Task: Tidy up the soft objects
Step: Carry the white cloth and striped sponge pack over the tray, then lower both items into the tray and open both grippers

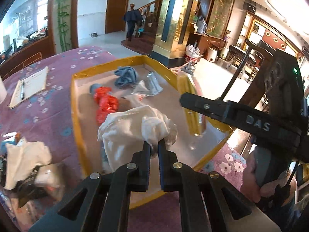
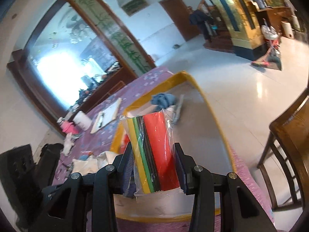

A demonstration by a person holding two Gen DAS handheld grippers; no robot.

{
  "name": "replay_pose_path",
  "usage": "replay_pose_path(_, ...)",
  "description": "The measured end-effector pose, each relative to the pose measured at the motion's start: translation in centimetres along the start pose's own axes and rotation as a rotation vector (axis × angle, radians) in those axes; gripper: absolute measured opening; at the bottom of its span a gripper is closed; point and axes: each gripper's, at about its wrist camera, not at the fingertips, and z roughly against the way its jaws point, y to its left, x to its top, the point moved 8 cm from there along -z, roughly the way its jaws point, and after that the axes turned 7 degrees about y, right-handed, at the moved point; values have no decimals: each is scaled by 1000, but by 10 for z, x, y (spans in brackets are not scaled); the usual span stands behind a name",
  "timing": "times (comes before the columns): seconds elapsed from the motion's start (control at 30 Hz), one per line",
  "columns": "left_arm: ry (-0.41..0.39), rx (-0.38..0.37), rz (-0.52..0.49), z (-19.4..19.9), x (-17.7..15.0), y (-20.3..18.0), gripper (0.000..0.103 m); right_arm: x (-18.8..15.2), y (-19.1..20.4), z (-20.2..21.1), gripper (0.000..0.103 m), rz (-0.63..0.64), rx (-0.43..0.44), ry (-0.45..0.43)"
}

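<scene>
My left gripper (image 1: 154,145) is shut on a crumpled white cloth (image 1: 135,123), which hangs over the near part of a shallow cardboard box with yellow taped rims (image 1: 75,116). Inside the box lie a blue cloth (image 1: 126,76), a red crinkled bag (image 1: 106,104) and a clear plastic packet (image 1: 152,84). My right gripper (image 2: 154,150) is shut on a plastic-wrapped pack of coloured sheets (image 2: 154,145), red, black, green and yellow, held upright above the same box (image 2: 216,116). The blue cloth (image 2: 163,100) shows beyond the pack. The right gripper also appears in the left wrist view (image 1: 193,102).
A purple flowered tablecloth (image 1: 48,112) covers the table. On it lie a notepad with a pen (image 1: 29,89) and a pile of white cloth and packets (image 1: 25,164). A wooden chair (image 2: 285,154) stands at the right. A person (image 1: 132,23) stands far off by the stairs.
</scene>
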Motion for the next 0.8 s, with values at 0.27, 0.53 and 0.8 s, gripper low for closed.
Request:
replay_pose_path(0.27,28,40,-30,-28,-8,-9,8,-5,-6,-14,43,65,-97,-15)
replay_pose_path(0.53,32,85,-62,-39,-16,-11,8,-7,-3,-23,43,110,-145,-27)
replay_pose_path(0.8,21,99,-61,-38,-17,-10,9,-6,-3,-26,43,117,-151,-24)
